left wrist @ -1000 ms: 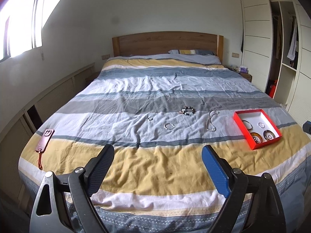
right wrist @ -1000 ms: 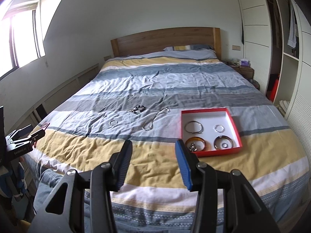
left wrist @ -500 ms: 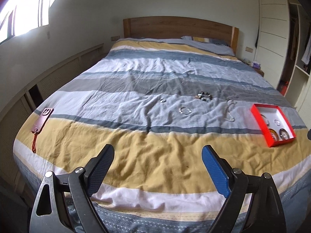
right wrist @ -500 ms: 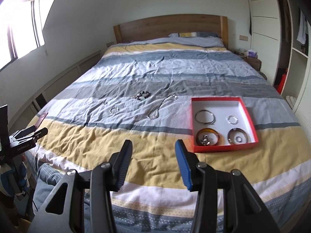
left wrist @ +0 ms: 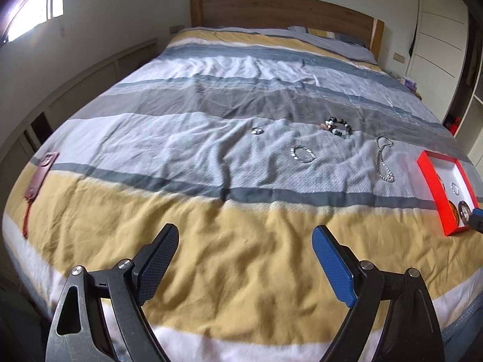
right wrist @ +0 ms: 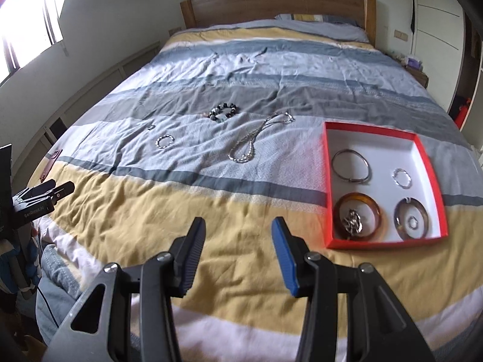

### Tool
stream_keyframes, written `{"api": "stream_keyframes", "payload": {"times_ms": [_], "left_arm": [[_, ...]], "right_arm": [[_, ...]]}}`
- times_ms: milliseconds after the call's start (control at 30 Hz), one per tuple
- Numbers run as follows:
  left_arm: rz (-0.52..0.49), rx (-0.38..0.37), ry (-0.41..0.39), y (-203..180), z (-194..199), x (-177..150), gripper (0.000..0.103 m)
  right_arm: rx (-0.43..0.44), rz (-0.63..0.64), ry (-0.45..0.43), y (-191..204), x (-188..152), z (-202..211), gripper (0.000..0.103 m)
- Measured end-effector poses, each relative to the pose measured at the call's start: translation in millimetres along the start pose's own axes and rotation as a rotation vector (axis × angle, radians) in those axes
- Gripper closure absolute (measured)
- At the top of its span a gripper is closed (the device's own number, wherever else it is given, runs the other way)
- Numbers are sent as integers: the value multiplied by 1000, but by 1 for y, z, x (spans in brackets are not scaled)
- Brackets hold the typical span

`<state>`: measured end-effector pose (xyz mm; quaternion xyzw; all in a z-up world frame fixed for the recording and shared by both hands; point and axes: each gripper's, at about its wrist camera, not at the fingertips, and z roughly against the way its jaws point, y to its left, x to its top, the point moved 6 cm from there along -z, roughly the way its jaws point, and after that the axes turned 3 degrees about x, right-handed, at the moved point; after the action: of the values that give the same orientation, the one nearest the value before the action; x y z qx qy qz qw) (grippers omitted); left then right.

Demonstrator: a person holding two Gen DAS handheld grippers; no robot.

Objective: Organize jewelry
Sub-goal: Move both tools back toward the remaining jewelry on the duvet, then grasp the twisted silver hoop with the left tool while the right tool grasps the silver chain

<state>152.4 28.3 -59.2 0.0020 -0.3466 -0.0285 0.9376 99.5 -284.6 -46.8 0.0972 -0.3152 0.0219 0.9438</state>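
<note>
Jewelry half sorted: necklace (right wrist: 256,141) lies loose beside red box (right wrist: 327,181). Left gripper (left wrist: 244,259) wide, right gripper (right wrist: 238,253) narrower, both empty. We pinch necklace next.

The bed (right wrist: 211,241) is covered by a rumpled duvet striped in yellow, white, grey and blue, with a wooden headboard (right wrist: 271,3) and a pillow (right wrist: 317,19) at the far end. On the pale grey band lie a small ring (left wrist: 257,131), a silver link bracelet (left wrist: 302,154), a dark beaded bracelet (right wrist: 223,111) and a silver chain necklace (right wrist: 256,138), all apart from one another. To their right sits an open red box (right wrist: 327,181), straddling the grey and yellow bands. A reddish phone case (left wrist: 40,175) lies at the bed's left edge.
</note>
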Motion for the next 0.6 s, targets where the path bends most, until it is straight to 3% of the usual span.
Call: {"api": "stream_keyframes", "payload": {"times_ms": [267,600], "left_arm": [[-40,-100,45,-37,-65,48,23],[-151,-114,95,-80,-147,75,23]], "right_arm": [[14,22,50,-9,42,-63,59],[32,7,86,-12,86,-144,59]]}}
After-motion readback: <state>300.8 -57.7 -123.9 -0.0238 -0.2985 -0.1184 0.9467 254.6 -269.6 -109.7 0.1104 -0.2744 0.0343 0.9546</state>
